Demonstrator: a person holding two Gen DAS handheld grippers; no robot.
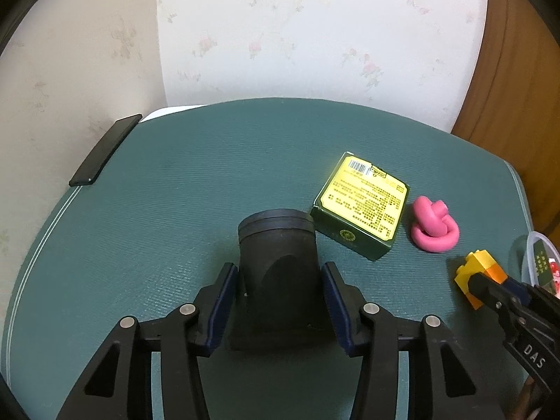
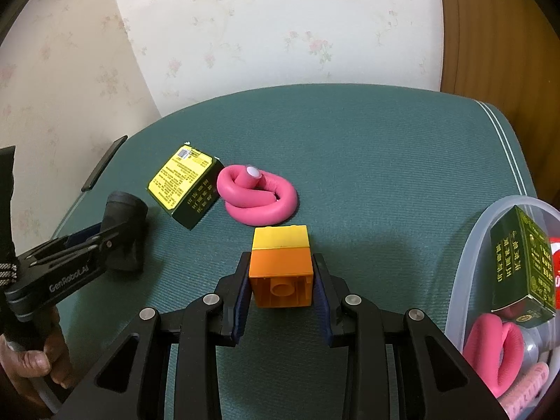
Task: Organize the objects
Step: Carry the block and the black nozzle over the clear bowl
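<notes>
Claws over green table; floral wallpaper behind.

Both wrist cameras look steeply down, close over the green worktop; both views share the green box and pink coil.

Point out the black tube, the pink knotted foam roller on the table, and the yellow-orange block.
black tube [image 1: 278, 266]: left wrist view, its side wall.
pink foam roller [image 2: 257, 197]: right wrist view, its coiled body.
yellow-orange block [image 2: 281, 260]: right wrist view, orange top face.
</notes>
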